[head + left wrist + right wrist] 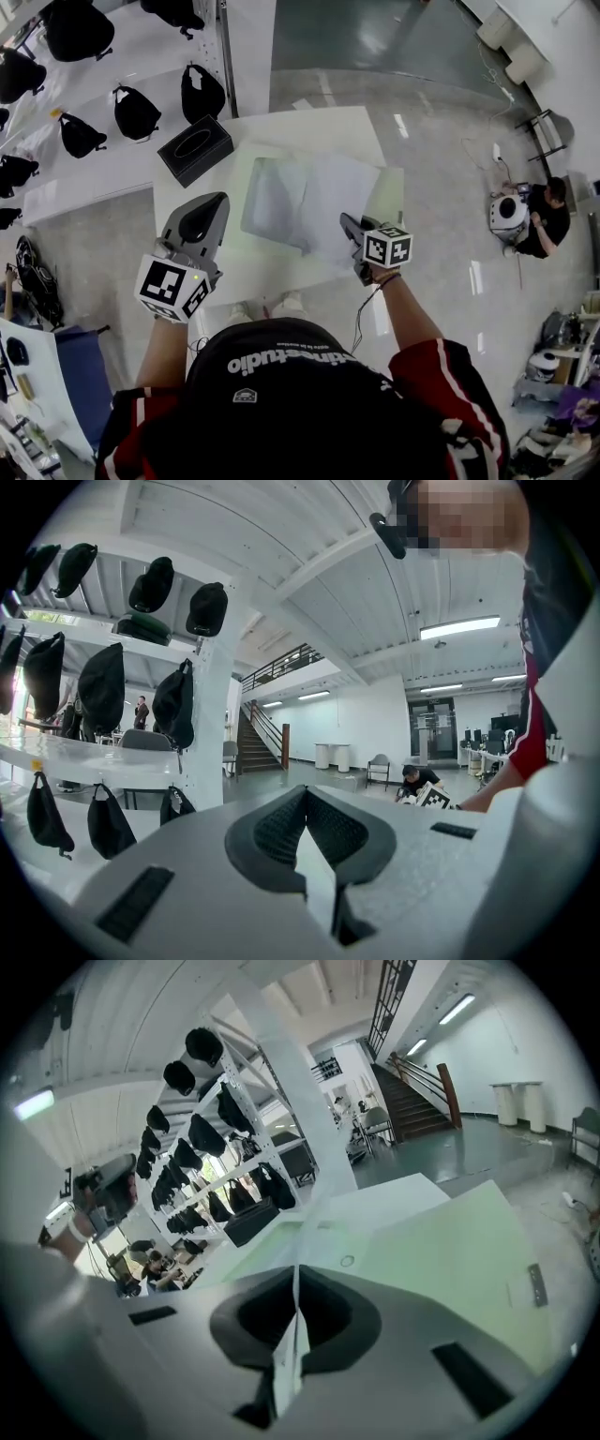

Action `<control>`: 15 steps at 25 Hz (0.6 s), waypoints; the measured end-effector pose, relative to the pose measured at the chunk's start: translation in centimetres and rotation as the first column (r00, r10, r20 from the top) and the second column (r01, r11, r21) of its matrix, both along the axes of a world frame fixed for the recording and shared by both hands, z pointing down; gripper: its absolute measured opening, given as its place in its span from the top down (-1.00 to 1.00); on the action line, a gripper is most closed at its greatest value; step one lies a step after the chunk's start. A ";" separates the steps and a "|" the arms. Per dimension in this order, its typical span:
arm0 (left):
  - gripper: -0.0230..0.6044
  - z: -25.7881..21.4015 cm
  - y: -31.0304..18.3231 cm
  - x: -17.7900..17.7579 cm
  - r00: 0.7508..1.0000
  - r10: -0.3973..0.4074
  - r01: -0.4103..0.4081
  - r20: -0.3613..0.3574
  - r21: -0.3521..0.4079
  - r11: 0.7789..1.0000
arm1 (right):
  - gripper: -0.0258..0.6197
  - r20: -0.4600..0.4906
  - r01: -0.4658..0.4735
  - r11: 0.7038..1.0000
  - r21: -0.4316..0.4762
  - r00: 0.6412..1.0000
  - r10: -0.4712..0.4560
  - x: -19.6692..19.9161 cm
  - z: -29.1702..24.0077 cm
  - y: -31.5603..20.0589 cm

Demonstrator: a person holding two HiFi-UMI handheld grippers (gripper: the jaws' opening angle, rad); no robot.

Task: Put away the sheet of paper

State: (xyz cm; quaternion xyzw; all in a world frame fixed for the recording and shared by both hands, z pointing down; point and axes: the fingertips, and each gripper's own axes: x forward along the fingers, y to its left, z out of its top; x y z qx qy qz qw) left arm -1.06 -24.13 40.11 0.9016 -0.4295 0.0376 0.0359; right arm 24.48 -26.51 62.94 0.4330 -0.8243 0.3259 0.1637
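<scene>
One sheet [345, 202] and one clear sleeve [274, 199] sit mid-counter [319, 131], with one black box [195, 148] at its left edge. Of the two grippers, the right gripper [296, 1279] pinches the sheet's near edge and the left gripper [305, 794] is clenched, empty.

Bench [328, 131] sits centre, long axis running away from the wearer. Sheet of paper [328, 202] lies mid-bench, its near edge clamped between the right tongs [349, 225] at the near-right. Left tongs [208, 214] hang over the near-left part of the bench, apart from the sheet. Box [195, 148] is on the far-left corner. Rack with bags [136, 112] stands left of the bench. A person [544, 216] sits on the floor, well off to the right.
</scene>
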 end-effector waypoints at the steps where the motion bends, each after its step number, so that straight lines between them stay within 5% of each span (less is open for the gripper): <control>1: 0.92 0.0 0.0 0.0 1.000 0.001 -0.001 -0.001 -0.001 1.000 | 0.91 0.025 0.001 1.000 0.001 1.000 -0.001 -0.2 -0.6 0.0; 7: 0.92 -0.2 0.4 0.5 1.000 0.016 -0.016 -0.001 0.004 1.000 | 0.91 0.137 0.027 1.000 0.000 0.990 -0.027 -2.6 -2.6 0.5; 15: 0.92 0.0 1.1 0.7 1.000 0.013 -0.013 -0.003 -0.002 1.000 | 0.91 0.173 0.103 0.994 -0.033 0.980 -0.096 -5.2 -1.4 0.8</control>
